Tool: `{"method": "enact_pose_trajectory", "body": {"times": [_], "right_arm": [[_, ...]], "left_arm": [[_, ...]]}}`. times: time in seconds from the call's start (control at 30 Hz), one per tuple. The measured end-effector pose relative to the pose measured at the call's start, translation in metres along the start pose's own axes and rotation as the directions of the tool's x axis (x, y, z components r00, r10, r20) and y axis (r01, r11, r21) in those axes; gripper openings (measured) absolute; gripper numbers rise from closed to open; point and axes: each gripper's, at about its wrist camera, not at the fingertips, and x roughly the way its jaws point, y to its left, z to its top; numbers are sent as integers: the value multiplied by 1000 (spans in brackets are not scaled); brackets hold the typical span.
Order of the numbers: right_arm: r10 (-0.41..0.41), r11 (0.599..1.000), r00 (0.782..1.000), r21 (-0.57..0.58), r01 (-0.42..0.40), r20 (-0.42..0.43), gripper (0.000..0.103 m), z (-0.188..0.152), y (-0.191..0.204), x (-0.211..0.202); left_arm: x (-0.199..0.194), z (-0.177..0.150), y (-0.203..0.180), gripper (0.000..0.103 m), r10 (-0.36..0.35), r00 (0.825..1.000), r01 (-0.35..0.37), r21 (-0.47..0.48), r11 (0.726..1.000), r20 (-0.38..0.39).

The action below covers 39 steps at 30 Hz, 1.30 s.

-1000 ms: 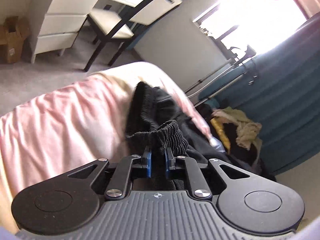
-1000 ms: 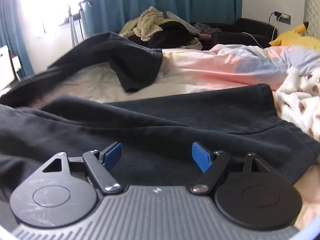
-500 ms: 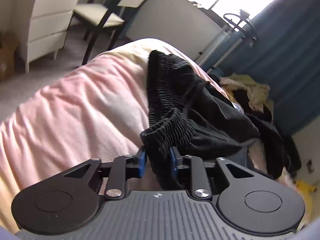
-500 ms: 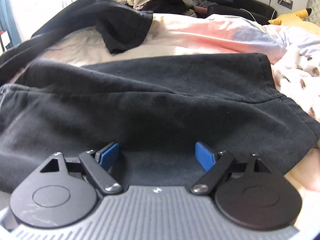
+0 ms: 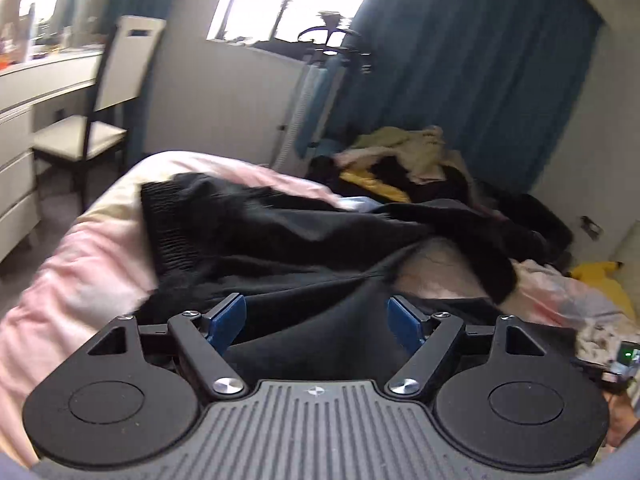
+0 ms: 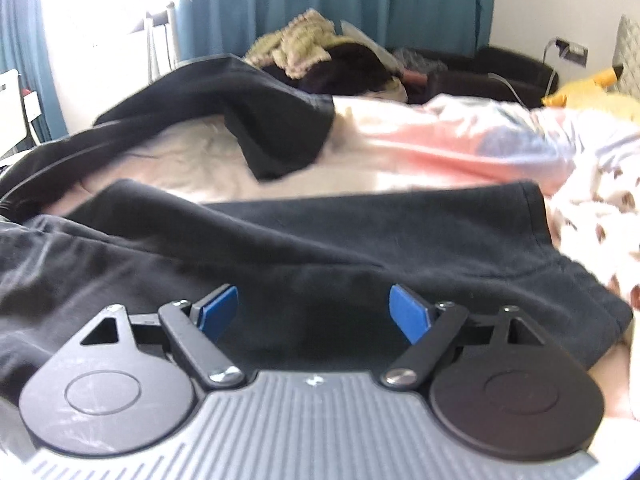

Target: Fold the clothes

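Both grippers, L & R: jaws wide, empty, over my black trousers; waistband at 10 o'clock; pinch edges evenly, w/o bunching

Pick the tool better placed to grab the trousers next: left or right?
Left, probably. Both tools are open, holding nothing. The left tool sits near the trousers' ribbed waistband, an easy edge to pinch. The right tool hovers over flat mid-fabric.
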Motion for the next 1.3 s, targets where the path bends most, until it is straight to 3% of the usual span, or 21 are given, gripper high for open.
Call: {"method": "enact_pose_trajectory", "body": {"times": [0.2, 0.4, 0.63, 0.83, 0.93, 1.07, 1.3], "right_arm": [[7, 1000, 999, -23, -6, 37, 84, 5, 5, -6], [39, 999, 995, 21, -41, 92, 84, 9, 3, -12], [92, 990, 985, 96, -107, 148, 84, 9, 5, -6], [131, 975, 971, 152, -163, 198, 84, 9, 7, 0], [143, 974, 964, 141, -177, 225, 84, 16, 14, 15], [128, 958, 962, 220, -182, 240, 86, 39, 10, 46], [8, 933, 984, 351, -71, 179, 86, 95, -22, 140]], "left_arm": [[59, 5, -77, 81, -141, 990, 141, 19, 990, -12], [113, -3, -150, 83, -140, 990, 141, 98, 985, -15], [162, -35, -204, 83, -66, 998, 60, 201, 978, 24], [194, -58, -200, 83, -10, 999, -2, 278, 961, 41], [210, -63, -187, 83, -3, 1000, 3, 242, 970, 0], [224, -71, -176, 83, -10, 998, 23, 199, 980, -63], [250, -82, -161, 90, -44, 982, 77, 180, 981, -182]]}}
